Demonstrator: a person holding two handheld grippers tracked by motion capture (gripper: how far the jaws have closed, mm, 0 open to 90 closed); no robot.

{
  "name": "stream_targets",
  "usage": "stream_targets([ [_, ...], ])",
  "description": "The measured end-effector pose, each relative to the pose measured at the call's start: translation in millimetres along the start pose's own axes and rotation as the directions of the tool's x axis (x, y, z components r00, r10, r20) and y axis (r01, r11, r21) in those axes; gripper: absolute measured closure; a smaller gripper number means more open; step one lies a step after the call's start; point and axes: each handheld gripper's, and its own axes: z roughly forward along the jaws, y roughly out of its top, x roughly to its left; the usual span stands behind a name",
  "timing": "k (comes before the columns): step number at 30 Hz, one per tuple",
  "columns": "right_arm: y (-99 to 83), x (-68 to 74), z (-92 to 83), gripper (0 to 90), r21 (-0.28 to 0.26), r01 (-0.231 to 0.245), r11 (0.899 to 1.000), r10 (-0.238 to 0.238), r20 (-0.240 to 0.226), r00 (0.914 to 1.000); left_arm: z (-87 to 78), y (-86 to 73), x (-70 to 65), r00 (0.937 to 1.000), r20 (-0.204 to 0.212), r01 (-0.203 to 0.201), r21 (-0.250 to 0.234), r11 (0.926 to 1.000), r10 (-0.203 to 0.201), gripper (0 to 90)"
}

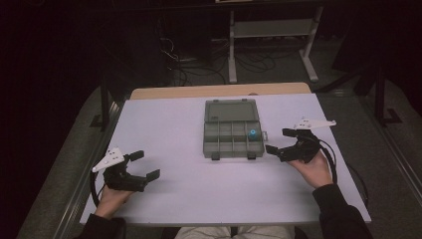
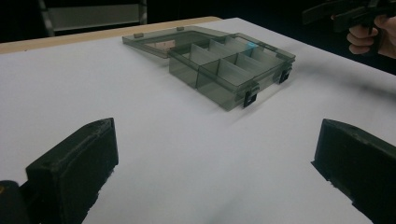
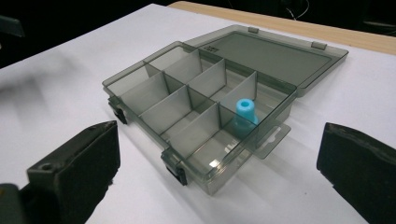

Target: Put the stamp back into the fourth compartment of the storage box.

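No text, label, brand, number or sign can be read anywhere in these pictures. The smoky grey compartment box (image 3: 201,107) carries a small dark raised patch on the inside of its open lid (image 3: 271,56), near the hinge-side corner, which could be moulded lettering, but it is too small and blurred to make out. The blue piece (image 3: 243,114) in one compartment is plain, the white worktop (image 1: 164,129) bears no markings, and the black jaws of each hand-held gripper are unmarked.
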Motion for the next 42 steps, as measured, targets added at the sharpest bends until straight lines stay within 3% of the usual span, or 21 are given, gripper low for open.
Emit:
stream_targets([
  [15,-15.2,5.4,-11.4,0.0,-0.011,0.017,1.000,-0.017,0.005,0.9998,-0.2,0.1,-0.2,1.0000,0.000,0.002,-0.005,1.0000,-0.002,0.0],
  [34,-40.4,3.0,-38.0,0.0,-0.075,0.025,0.997,-0.022,0.030,0.9993,-0.6,0.2,-0.3,1.0000,0.000,-0.001,-0.007,1.0000,0.001,0.0],
  [42,-46.3,8.0,-51.4,0.0,-0.129,0.033,0.991,-0.027,0.043,0.9987,-1.2,0.8,-0.7,1.0000,0.003,0.001,-0.013,0.9999,-0.001,0.0],
])
